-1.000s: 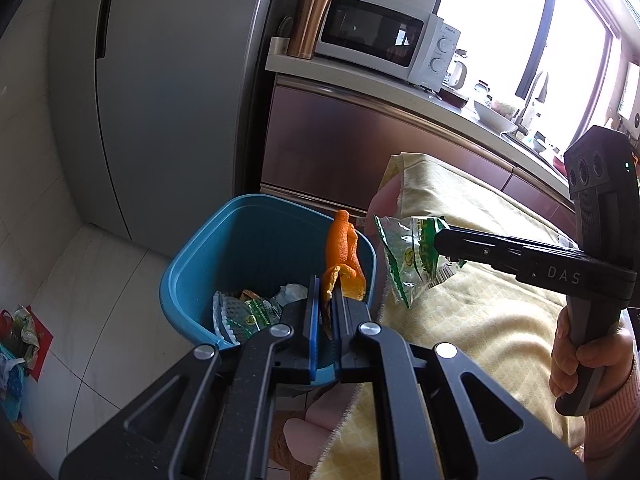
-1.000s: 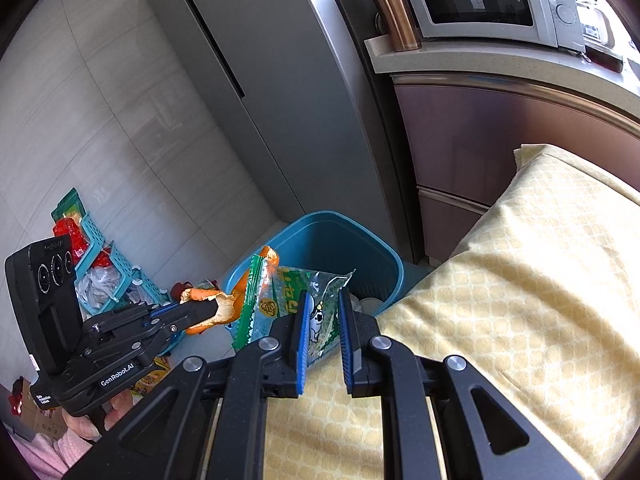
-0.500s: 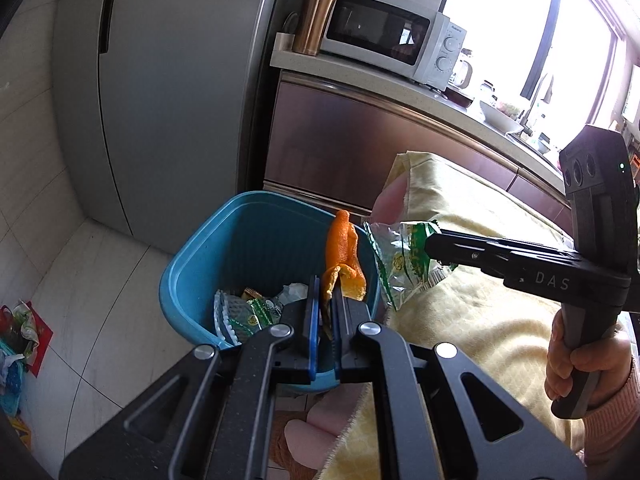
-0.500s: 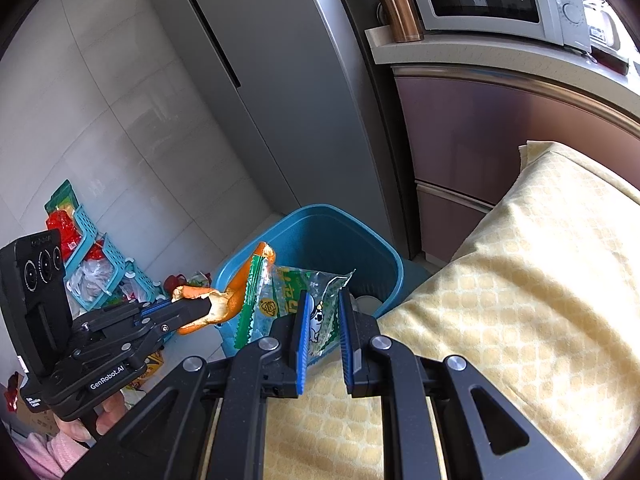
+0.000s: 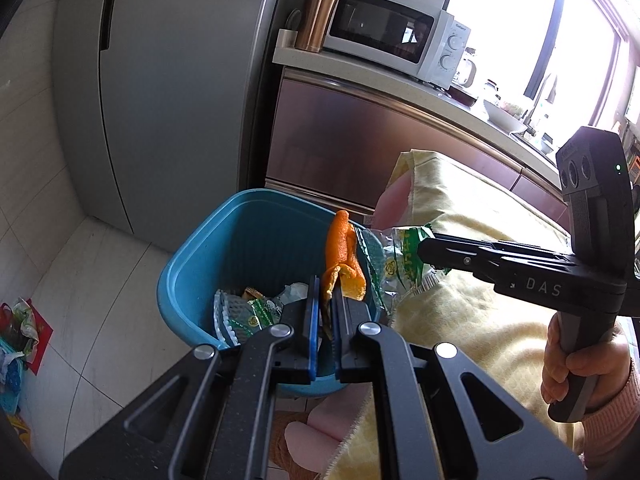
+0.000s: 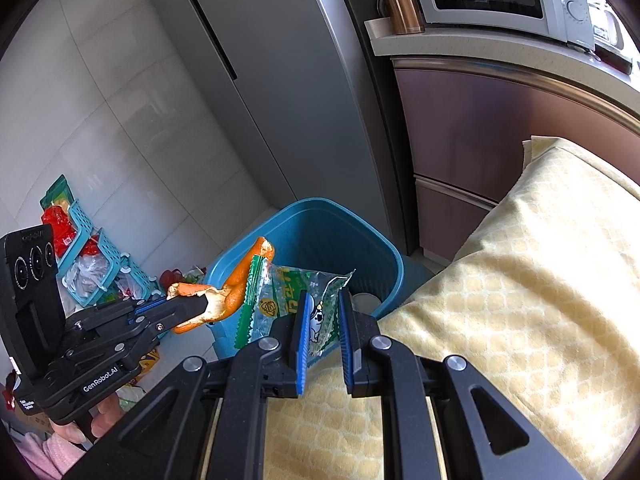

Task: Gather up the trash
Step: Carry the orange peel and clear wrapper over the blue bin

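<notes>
Over the blue bin my left gripper is shut on a strip of orange peel, which sticks up from its fingertips. From the right, my right gripper comes in shut on a green and clear snack wrapper, right beside the peel. In the right wrist view the wrapper hangs between the blue pads of the right gripper at the near rim of the bin. The peel is in the left gripper, at the bin's left rim. Several wrappers lie in the bin.
A table under a yellow cloth adjoins the bin on the right. Behind stand a grey fridge and a counter with a microwave and a copper tumbler. Teal baskets with bags sit on the floor at left.
Both grippers have kept their hold and stayed over the bin. The wrapper has drawn slightly closer to the peel.
</notes>
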`<state>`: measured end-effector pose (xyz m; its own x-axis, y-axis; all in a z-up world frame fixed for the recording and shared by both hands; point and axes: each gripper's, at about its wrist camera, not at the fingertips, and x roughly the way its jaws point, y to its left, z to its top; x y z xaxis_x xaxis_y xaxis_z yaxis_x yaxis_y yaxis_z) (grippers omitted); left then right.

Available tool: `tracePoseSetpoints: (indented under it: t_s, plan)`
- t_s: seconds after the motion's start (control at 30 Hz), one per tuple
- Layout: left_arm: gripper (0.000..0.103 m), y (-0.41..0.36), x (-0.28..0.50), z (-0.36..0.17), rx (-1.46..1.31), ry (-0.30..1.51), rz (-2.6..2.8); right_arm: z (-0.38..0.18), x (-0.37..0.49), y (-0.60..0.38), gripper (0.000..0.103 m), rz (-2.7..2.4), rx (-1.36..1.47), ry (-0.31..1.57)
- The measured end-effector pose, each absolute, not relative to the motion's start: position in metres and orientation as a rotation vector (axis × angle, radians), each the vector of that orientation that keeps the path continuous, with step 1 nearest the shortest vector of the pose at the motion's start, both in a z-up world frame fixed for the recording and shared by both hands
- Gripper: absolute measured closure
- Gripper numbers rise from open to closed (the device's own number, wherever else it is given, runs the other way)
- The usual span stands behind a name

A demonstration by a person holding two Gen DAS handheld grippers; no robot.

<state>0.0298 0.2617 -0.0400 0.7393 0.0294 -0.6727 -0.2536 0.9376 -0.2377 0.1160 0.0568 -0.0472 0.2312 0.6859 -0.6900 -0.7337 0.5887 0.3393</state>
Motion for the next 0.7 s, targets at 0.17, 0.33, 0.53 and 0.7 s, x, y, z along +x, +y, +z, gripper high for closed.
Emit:
tracePoseSetpoints:
  t_s: [0.17,0.33,0.53,0.7]
  plan:
    - [0.098,0.263,0.032,-0.043,-0.33,0.73,0.163,-0.05,0.117,0.059,0.091,0.971,-0.067,0.92]
    - [0.098,0.264,0.035,-0.046,-0.332,0.735,0.167,-0.053,0.118,0.062,0.091,0.963,-0.072,0.924]
    - [0.097,0.264,0.037,-0.05,-0.337,0.74,0.173,-0.055,0.119,0.069,0.091,0.955,-0.087,0.928]
    - [0.097,0.265,0.038,-0.052,-0.341,0.745,0.179,-0.057,0.118,0.075,0.09,0.949,-0.104,0.928]
